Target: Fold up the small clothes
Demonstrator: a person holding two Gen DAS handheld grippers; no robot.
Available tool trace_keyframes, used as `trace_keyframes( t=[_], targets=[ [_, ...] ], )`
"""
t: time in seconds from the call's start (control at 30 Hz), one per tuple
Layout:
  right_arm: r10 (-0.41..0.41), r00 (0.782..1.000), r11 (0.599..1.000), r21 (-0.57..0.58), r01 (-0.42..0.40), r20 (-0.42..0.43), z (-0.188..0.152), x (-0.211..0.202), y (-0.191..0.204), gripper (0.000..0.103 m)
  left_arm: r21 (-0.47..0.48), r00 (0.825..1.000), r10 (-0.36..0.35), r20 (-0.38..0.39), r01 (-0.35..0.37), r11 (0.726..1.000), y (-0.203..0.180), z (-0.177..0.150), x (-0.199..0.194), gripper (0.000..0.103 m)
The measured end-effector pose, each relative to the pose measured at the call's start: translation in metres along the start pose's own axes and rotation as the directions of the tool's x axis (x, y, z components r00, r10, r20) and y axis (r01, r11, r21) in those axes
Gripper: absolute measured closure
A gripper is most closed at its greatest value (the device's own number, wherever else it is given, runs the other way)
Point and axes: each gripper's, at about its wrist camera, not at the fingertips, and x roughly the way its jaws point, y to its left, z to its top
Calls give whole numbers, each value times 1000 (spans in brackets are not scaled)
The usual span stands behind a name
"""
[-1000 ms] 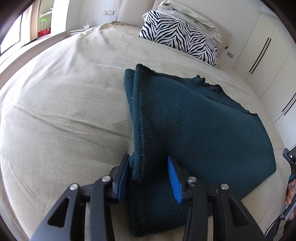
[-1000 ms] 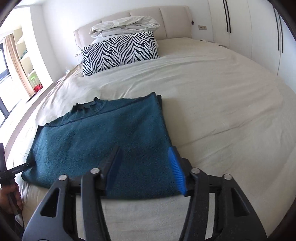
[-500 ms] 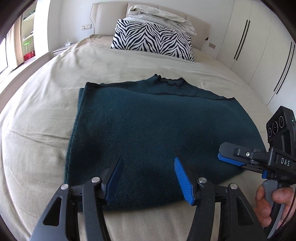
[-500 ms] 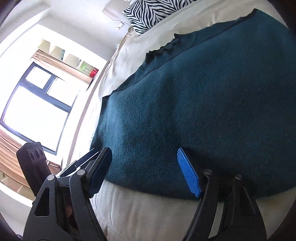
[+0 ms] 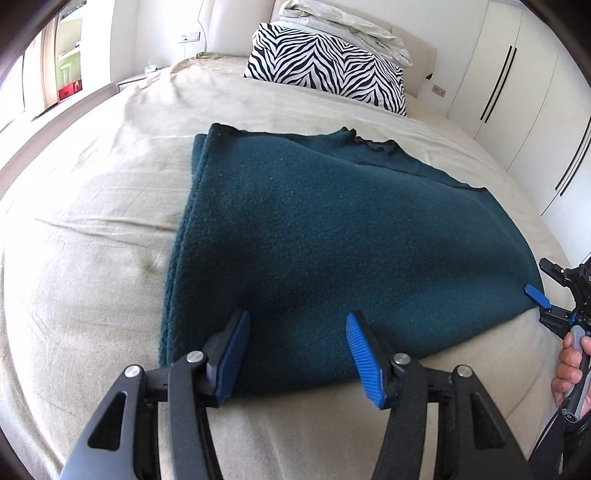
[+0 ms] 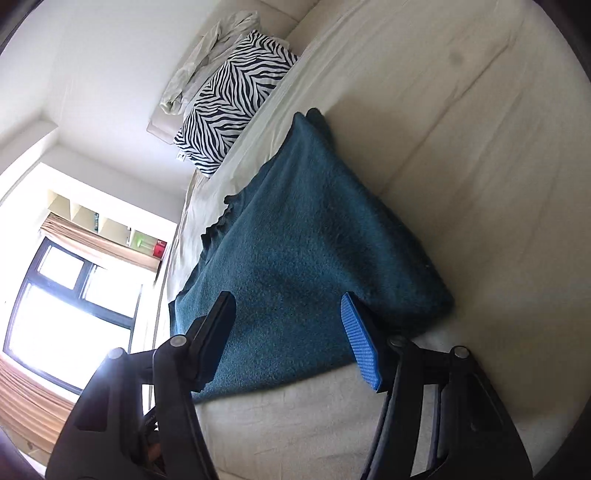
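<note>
Sweater point(image 5: 332, 236), dark teal and thick-knit, spread flat across the middle of the bed point(image 5: 92, 258), sleeves apparently tucked under, ruffled neckline toward the upper centre of the left wrist view. Soft, limp, fairly weighty for its size by the look of it; likely to sag and drag on the sheet unless lifted at two points, with enough fuzz to sit firmly between ribbed pads. Best taken at the near hem corners, pinching all layers together so the folded side at centre left does not slip open. Left claw point(image 5: 295, 350) spread wide, empty, hovering just over the near hem at lower centre. Right claw point(image 6: 288, 339) also wide and empty, rolled sideways, low over the hem near the corner; seen at the right edge of the left view point(image 5: 539, 295) just beside that corner. Zebra pillow point(image 5: 328, 66) and crumpled pale bedding point(image 5: 343, 26) at the top of frame, well apart from the sweater. Wardrobe doors point(image 5: 517, 92) at upper right. Nothing lying between claws and cloth.
</note>
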Motion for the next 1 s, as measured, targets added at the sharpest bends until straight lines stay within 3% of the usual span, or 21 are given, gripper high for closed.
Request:
trace_keyframes(
  t=[0.1, 0.2, 0.33, 0.43, 0.5, 0.6, 0.73, 0.8, 0.87, 0.93, 1.0],
  targets=[
    [-26, 997, 999, 22, 25, 66, 7, -26, 1, 42, -11, 1000, 15, 26, -15, 1000, -3, 6, -13, 45],
    [84, 995, 995, 41, -86, 44, 7, -22, 19, 42, -5, 995, -84, 50, 85, 996, -24, 18, -22, 43],
    [226, 968, 972, 94, -216, -106, -15, 36, 54, 41, 28, 970, -243, 9, 242, 970, -67, 27, 3, 39],
    [256, 939, 963, 140, -228, -228, -38, 82, 64, 41, -57, 971, -229, -70, 225, 973, -63, 24, 36, 40],
    [217, 935, 975, 101, -196, -280, -50, 98, 64, 43, -90, 962, -267, -52, 262, 961, -49, 19, 36, 44],
    [276, 927, 959, 132, -250, -253, -43, 90, 47, 44, -107, 962, -271, -40, 265, 958, -25, 16, 25, 46],
    [192, 968, 979, 106, -176, -162, -13, 49, 20, 44, -234, 959, -282, 15, 278, 932, 34, 15, 7, 49],
    [143, 984, 985, 109, -131, -105, 4, 28, 12, 43, -283, 969, -243, 43, 245, 927, 61, 15, -6, 49],
    [118, 992, 989, 93, -113, -51, 21, 13, 14, 39, -323, 972, -222, 80, 235, 917, 81, 18, -20, 49],
    [144, 989, 987, 74, -142, -32, 35, 14, 27, 36, -349, 974, -192, 118, 221, 911, 90, 27, -33, 41],
    [176, 983, 984, 51, -173, -60, 44, 31, 49, 34, -341, 960, -233, 152, 272, 900, 87, 41, -36, 37]
  ],
)
